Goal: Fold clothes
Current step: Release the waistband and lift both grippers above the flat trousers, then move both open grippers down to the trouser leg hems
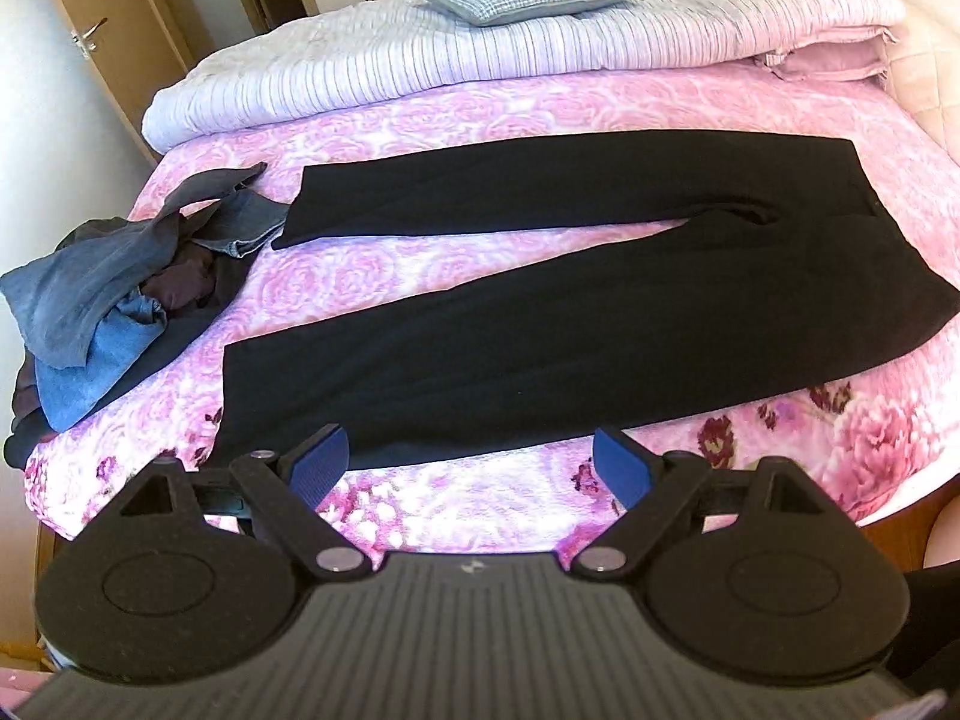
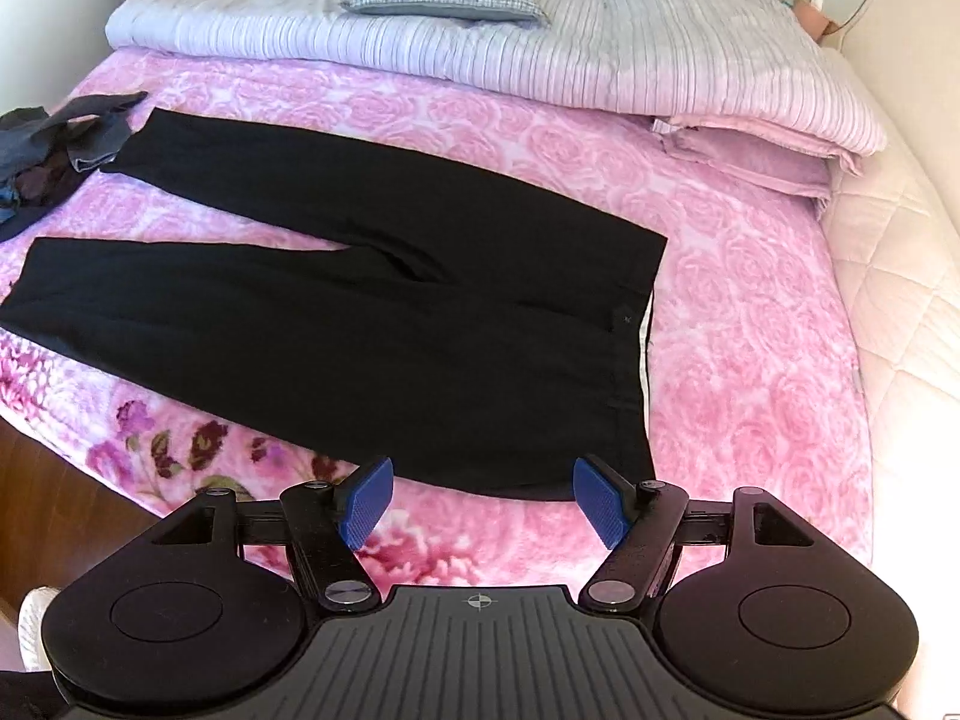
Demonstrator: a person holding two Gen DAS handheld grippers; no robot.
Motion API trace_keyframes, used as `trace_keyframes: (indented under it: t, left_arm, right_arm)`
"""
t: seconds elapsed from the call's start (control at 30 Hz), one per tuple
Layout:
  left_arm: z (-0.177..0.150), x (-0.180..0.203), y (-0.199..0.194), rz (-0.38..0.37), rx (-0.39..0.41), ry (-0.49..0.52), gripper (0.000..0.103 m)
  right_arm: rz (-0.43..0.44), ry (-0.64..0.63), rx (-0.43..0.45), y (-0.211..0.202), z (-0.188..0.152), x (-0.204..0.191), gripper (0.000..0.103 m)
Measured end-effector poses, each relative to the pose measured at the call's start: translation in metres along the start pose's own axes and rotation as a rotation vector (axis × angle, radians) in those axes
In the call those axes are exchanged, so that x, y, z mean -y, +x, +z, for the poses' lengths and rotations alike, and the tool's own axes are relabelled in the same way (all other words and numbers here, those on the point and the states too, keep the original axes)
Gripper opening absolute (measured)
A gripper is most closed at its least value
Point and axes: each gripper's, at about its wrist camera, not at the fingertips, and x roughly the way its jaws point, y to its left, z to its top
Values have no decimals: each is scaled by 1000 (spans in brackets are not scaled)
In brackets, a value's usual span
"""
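While both grippers' ribbed blue jaws gape empty, smooth black trousers (image 1: pixel 540 312) lie flat across plush rose-patterned blanket (image 2: pixel 750 312).

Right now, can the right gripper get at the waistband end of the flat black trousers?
Probably yes. The right gripper is open and empty above the near waistband corner of the black trousers; nothing lies between them on the pink floral blanket.

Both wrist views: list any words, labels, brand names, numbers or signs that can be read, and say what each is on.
No readable text in either view.
Left gripper: a small pale emblem on its ribbed black body, too blurred to read.
Right gripper: a small crosshair mark, a circle crossed by two lines, on its ribbed body; no letters.
Black trousers: a tiny pale speck near the waistband, too small to read.
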Motion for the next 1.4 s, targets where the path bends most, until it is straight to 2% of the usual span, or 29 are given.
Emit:
trace_keyframes:
  t: [0.37,0.6,0.7,0.8,0.9,1.03,1.2,1.33,1.4]
  left_arm:
    - [-8,-20,-17,38,6,-9,86]
    - [-26,-42,-19,86,-3,31,86]
    - [-33,-44,-14,150,-8,127,85]
    - [-42,-44,-2,228,-28,239,83]
    - [-55,-45,23,281,-49,377,75]
    - [-78,-56,77,301,-105,538,68]
    - [-105,-76,157,296,-116,746,68]
    - [-123,-102,224,329,-127,866,57]
    - [-128,-115,251,348,-134,906,56]
  right_arm:
    - [39,-14,35,-3,-1,-24,70]
    - [68,-57,79,8,-11,-33,70]
    - [64,-170,160,16,-18,-38,70]
    - [42,-355,232,34,-31,-46,70]
    - [56,-496,296,56,-49,-51,70]
    - [37,-644,298,88,-73,-59,62]
    - [-28,-678,288,120,-94,-62,61]
    - [-124,-705,251,165,-114,-64,60]
    - [-162,-720,217,187,-127,-62,59]
